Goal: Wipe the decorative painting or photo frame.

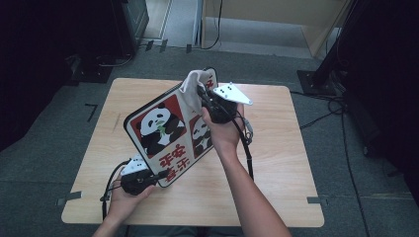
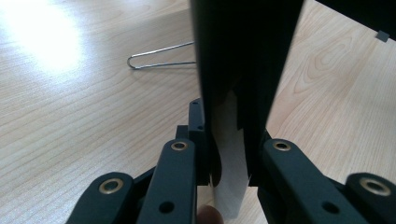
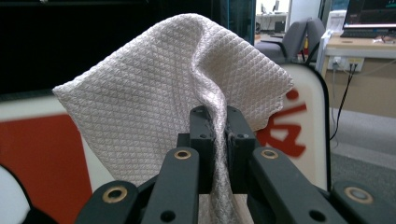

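Panda sign board (image 1: 163,133) tilted up off the table, pale waffle-weave cloth (image 1: 193,89) seemingly against its upper face.

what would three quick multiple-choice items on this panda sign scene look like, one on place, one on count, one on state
1. Where does the left claw grip the sign?
A. its top edge
B. its lower corner nearest the person
C. its middle

2. How many panda pictures show on the sign?
A. two
B. four
C. none

3. What is the state of the right claw?
A. wide open over the table
B. shut on the cloth
C. shut on a pen

Answers:
1 B, the high view shows the left claw at the sign's low near corner.
2 A, one large panda and one smaller panda beside it.
3 B, the right gripper view shows the jaws pinching a fold of the cloth, held against the sign's upper part.
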The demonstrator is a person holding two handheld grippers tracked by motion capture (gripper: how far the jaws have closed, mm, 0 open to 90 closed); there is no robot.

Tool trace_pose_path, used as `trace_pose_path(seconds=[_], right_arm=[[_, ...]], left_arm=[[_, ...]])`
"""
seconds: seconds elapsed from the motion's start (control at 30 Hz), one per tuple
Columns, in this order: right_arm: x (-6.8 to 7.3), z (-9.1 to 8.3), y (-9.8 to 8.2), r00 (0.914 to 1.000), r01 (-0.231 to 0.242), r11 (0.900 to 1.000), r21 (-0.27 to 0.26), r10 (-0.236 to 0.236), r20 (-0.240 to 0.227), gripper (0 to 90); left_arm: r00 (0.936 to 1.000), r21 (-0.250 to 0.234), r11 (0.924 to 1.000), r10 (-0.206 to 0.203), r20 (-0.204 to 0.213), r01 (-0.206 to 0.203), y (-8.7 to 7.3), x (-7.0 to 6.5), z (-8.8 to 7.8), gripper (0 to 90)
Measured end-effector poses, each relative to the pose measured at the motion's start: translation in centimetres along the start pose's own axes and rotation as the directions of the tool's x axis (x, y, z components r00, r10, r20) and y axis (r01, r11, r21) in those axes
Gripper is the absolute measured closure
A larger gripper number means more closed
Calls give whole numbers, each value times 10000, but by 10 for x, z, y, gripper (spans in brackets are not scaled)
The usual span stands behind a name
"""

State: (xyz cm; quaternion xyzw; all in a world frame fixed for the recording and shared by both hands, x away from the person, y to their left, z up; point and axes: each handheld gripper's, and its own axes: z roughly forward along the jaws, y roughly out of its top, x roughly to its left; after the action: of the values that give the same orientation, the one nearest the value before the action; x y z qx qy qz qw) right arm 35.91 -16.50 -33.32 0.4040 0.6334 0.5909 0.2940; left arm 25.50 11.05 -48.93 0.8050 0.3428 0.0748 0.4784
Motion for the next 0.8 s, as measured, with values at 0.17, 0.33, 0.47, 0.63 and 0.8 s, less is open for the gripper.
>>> trace_pose_path(seconds=[0.17, 0.33, 0.47, 0.63, 0.8], right_arm=[[0, 2, 0, 10000, 69, 10000, 63, -69, 5, 845], [-5, 1, -22, 9999, -133, 9995, 295, 132, 57, 844], [-11, -4, -45, 9996, -281, 9977, 618, 278, 61, 843], [-18, -9, -74, 9989, -470, 9936, 1022, 461, 113, 842], [-22, -14, -102, 9987, -502, 9867, 1547, 481, 173, 841]], left_arm=[[10000, -27, 10000, -5, 8, 5, 0, 0, 0, 807], [10000, -28, 10000, 7, 6, -7, -1, 1, 0, 807], [10000, -49, 10000, 6, 5, -6, -1, 1, 0, 807], [10000, -48, 10000, -13, 23, 13, -1, 1, 0, 808], [10000, -48, 10000, 24, 24, -24, -1, 1, 0, 807]])
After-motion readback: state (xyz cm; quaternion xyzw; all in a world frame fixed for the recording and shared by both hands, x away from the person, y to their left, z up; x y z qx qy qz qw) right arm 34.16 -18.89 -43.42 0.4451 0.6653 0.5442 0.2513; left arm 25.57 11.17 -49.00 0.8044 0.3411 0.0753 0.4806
